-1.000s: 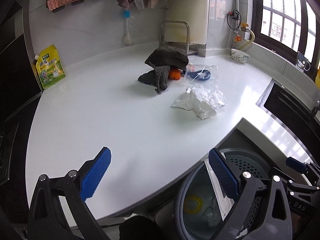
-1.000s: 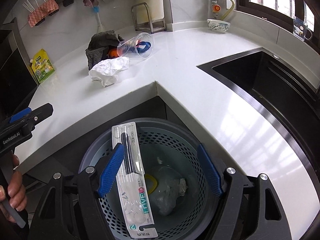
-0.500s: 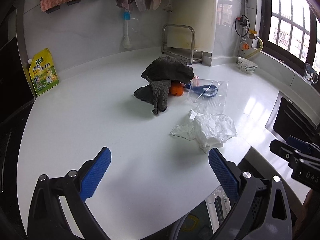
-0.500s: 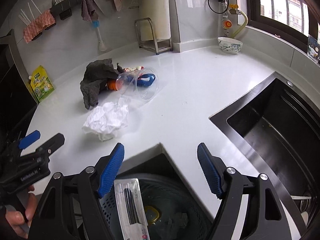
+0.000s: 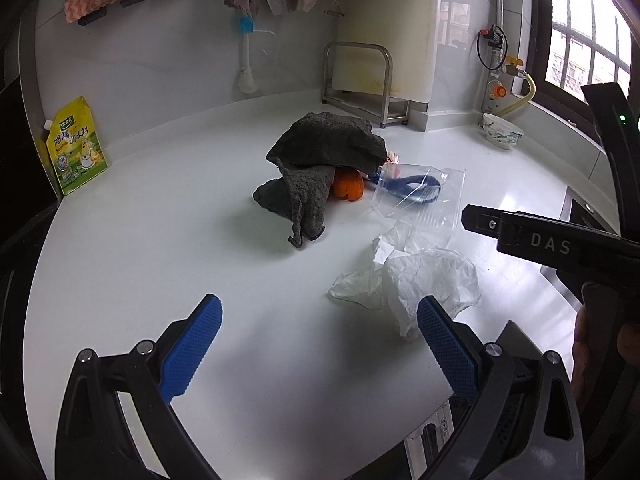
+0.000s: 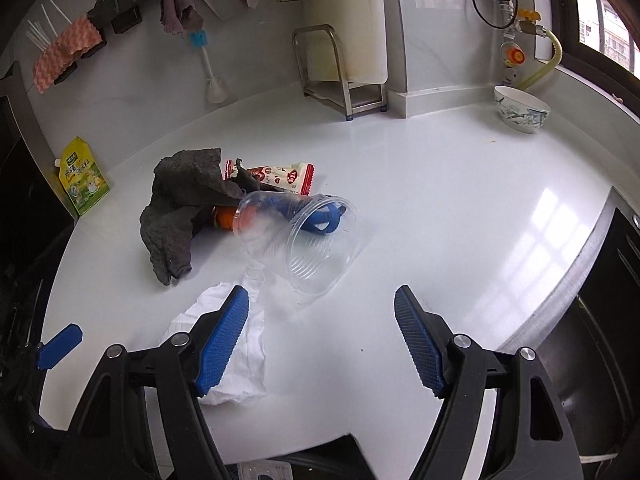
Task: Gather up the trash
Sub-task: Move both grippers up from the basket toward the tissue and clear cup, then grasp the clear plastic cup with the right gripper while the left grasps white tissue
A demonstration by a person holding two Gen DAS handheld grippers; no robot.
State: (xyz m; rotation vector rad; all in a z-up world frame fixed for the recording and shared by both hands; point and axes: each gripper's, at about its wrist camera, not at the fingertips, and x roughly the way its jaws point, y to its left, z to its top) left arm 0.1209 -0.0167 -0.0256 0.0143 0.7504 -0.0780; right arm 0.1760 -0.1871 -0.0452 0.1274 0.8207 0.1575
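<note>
Trash sits mid-counter: crumpled white paper wad (image 5: 404, 280) nearest the counter edge, clear plastic cup (image 6: 304, 240) on its side just behind it, mouth facing the camera in the right wrist view. Blue looped item (image 6: 320, 216) shows through the cup wall; orange object (image 5: 349, 189) and red-white snack wrapper (image 6: 280, 176) lie beside it, partly under a dark grey rag (image 5: 320, 160). All on the white countertop (image 5: 160, 240). Right gripper (image 6: 320, 336) hovers over the counter, jaws spread wide, nothing between them, left finger over the paper wad. Left gripper (image 5: 316, 344) likewise spread and empty, paper wad just beyond its right finger. Yellow-green pouch (image 5: 76, 146) stands at the wall, patterned bowl (image 6: 522, 114) far right, black sink (image 6: 600, 320) at right edge.
</note>
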